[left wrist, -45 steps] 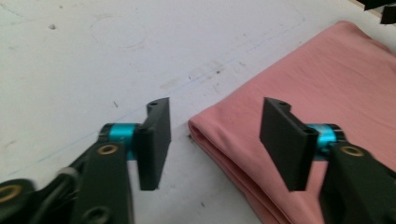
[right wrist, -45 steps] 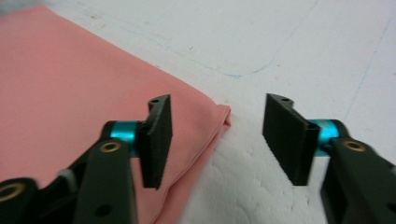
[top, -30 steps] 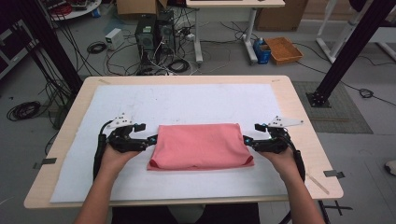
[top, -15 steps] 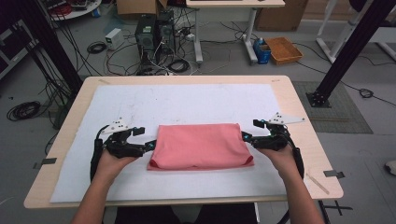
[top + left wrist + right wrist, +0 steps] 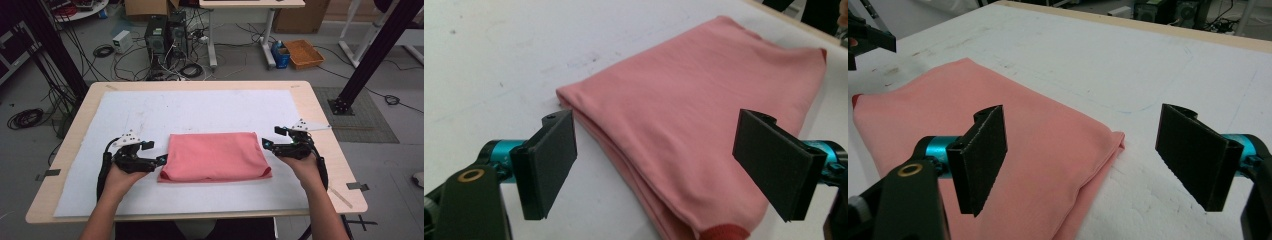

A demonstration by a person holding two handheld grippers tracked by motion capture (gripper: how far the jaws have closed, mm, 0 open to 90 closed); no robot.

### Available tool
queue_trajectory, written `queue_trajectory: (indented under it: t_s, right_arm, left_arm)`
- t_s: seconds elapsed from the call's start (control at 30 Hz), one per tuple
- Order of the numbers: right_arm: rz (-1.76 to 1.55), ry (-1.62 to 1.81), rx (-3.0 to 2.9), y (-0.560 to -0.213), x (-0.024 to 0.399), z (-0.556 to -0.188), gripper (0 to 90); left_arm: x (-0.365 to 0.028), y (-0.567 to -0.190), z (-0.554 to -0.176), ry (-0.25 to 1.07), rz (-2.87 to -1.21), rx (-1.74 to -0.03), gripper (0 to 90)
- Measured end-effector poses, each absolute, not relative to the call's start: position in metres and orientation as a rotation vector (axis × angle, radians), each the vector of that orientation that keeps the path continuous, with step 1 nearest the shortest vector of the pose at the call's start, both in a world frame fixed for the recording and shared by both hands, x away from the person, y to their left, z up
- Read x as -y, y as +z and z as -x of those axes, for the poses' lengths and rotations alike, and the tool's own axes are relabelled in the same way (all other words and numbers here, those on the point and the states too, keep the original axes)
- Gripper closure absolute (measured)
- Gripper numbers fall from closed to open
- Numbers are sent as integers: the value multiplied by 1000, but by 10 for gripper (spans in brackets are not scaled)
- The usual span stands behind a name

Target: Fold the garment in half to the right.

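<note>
Pink cloth (image 5: 216, 156) lies folded on white mat (image 5: 200, 112), toward table's near edge. Left gripper (image 5: 161, 160) and right gripper (image 5: 270, 139) at its short ends, jaws wide apart, holding nothing.

— Any writing, labels or numbers to read here?

— None that can be read. The pink folded cloth (image 5: 215, 156) is plain, with no tag or print showing.

— And the white sheet on the desk (image 5: 200, 112)?

— It has faint blue pen lines and smudges, but they form no letters or digits.

— The boxes on the floor behind?

— Too small and blurred to make out any brand.
</note>
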State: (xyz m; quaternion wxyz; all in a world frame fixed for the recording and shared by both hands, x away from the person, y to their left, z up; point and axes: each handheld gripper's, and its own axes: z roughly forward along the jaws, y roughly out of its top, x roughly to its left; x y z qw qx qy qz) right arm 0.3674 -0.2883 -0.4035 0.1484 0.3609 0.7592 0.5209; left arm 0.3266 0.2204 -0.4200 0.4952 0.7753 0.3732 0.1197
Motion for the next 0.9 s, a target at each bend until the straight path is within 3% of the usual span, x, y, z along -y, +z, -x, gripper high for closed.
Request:
queue_trajectory:
  t_s: [0.53, 0.7, 0.9]
  right_arm:
    - [-992, 1420, -2220, -405, 273, -380, 202]
    - [-999, 1414, -2216, -406, 273, -379, 202]
    - [-1003, 1405, -2221, -407, 274, -380, 202]
  left_arm:
    - [-210, -451, -305, 227, -1944, -1062, 188]
    - [-204, -452, -299, 247, -1965, -1067, 240]
    - [-209, -453, -293, 224, -1954, -1051, 400]
